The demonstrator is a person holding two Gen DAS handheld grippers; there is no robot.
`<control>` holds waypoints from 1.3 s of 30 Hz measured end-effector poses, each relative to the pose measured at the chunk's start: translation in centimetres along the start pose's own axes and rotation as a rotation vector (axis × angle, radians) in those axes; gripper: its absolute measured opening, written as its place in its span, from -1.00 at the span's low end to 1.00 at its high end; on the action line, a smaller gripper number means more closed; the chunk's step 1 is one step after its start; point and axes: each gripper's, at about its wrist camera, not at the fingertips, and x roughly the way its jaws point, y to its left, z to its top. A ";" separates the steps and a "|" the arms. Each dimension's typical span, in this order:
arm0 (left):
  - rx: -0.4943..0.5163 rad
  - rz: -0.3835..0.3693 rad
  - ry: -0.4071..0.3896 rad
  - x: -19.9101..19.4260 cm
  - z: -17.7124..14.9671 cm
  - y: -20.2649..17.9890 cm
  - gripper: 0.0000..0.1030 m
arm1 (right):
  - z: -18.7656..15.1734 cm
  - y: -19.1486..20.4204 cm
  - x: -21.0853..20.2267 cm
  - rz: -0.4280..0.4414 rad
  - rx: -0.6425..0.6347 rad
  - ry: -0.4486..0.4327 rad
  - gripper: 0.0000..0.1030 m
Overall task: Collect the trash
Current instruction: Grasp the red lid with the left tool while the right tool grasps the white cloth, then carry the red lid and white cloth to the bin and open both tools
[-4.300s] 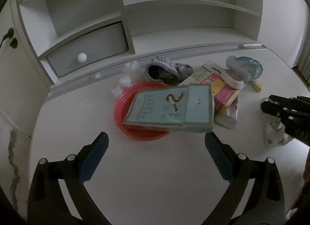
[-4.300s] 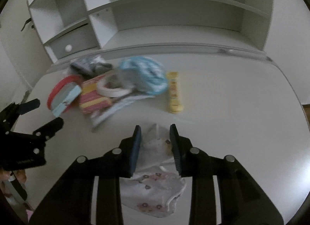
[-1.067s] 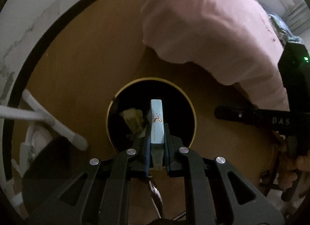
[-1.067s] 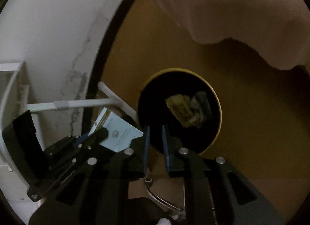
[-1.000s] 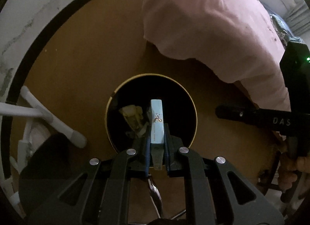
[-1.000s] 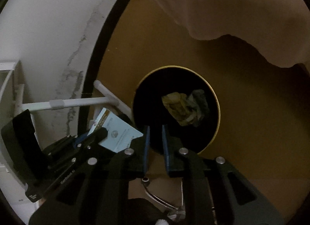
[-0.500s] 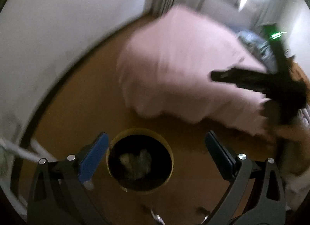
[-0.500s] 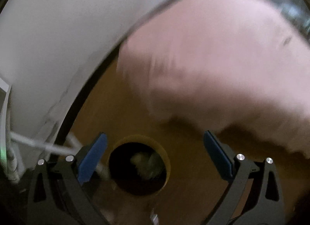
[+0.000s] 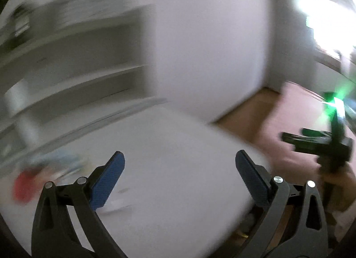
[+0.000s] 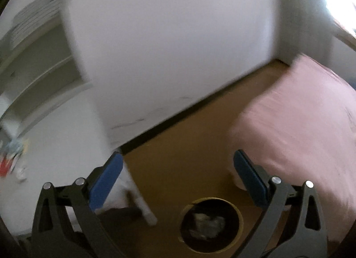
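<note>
Trash (image 9: pixel 51 164), a blurred, likely light and crushable heap of paper and wrappers best pinched by an edge, lies on the counter (image 9: pixel 166 147); left hand-held gripper (image 9: pixel 179 177) and right hand-held gripper (image 10: pixel 178 174) gape wide, empty, above the bin (image 10: pixel 211 224).

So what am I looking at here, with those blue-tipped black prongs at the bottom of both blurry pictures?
Those prongs are hand-held grabbers; a person carries one in each hand, each with a camera looking along its fingers. One picture is from the left tool, the other from the right tool. Both are open and hold nothing. The left view looks over a white table with a blurred clutter of things at its far left, too smeared to name. The right view looks down at a round bin on the brown floor with crumpled trash inside, beside a pink bed.
</note>
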 end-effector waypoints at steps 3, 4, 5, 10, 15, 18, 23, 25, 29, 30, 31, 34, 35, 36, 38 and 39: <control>-0.102 0.186 0.021 -2.1 -1.3 7.7 0.88 | 0.4 8.1 0.7 0.155 -0.129 0.001 0.87; -0.125 0.242 0.028 -2.8 -1.8 9.7 0.88 | 0.3 11.3 0.8 0.233 -0.188 0.008 0.87; -0.158 0.323 0.045 -3.5 -2.6 12.2 0.88 | 0.1 13.5 0.9 0.281 -0.231 0.016 0.87; -0.290 0.491 0.144 -5.4 -5.8 20.5 0.88 | -2.5 24.7 0.8 0.461 -0.500 0.088 0.86; -0.391 0.482 0.184 -6.2 -8.4 24.9 0.88 | -4.2 29.8 2.0 0.484 -0.633 0.122 0.86; -0.405 0.451 0.214 -5.3 -8.5 26.7 0.88 | -4.1 31.1 2.9 0.501 -0.611 0.156 0.86; -0.408 0.448 0.249 -1.9 -7.4 28.2 0.88 | -3.9 33.2 4.3 0.453 -0.622 0.173 0.81; -0.396 0.425 0.260 -0.8 -7.1 28.5 0.88 | -4.1 33.7 5.1 0.443 -0.629 0.191 0.77; -0.354 0.416 0.285 1.2 -6.4 28.4 0.88 | -4.3 34.0 6.8 0.416 -0.625 0.232 0.45; -0.347 0.417 0.295 1.7 -6.3 28.4 0.88 | -4.1 33.7 7.1 0.438 -0.600 0.239 0.43; -0.341 0.418 0.305 2.2 -6.3 28.6 0.88 | -4.0 33.7 7.2 0.428 -0.603 0.236 0.39; -0.326 0.420 0.326 3.2 -6.2 28.8 0.88 | -3.6 33.7 7.4 0.441 -0.609 0.226 0.16; -0.327 0.418 0.333 3.5 -6.3 29.0 0.88 | -3.5 33.7 7.5 0.443 -0.606 0.223 0.05; -0.331 0.410 0.342 3.8 -6.3 29.2 0.87 | -3.4 33.6 7.6 0.442 -0.603 0.220 0.01; -0.333 0.383 0.336 3.9 -6.5 29.3 0.55 | -3.0 33.4 7.8 0.457 -0.574 0.223 -0.11; -0.331 0.376 0.329 3.8 -6.4 29.3 0.55 | -2.8 33.3 7.9 0.462 -0.559 0.226 -0.13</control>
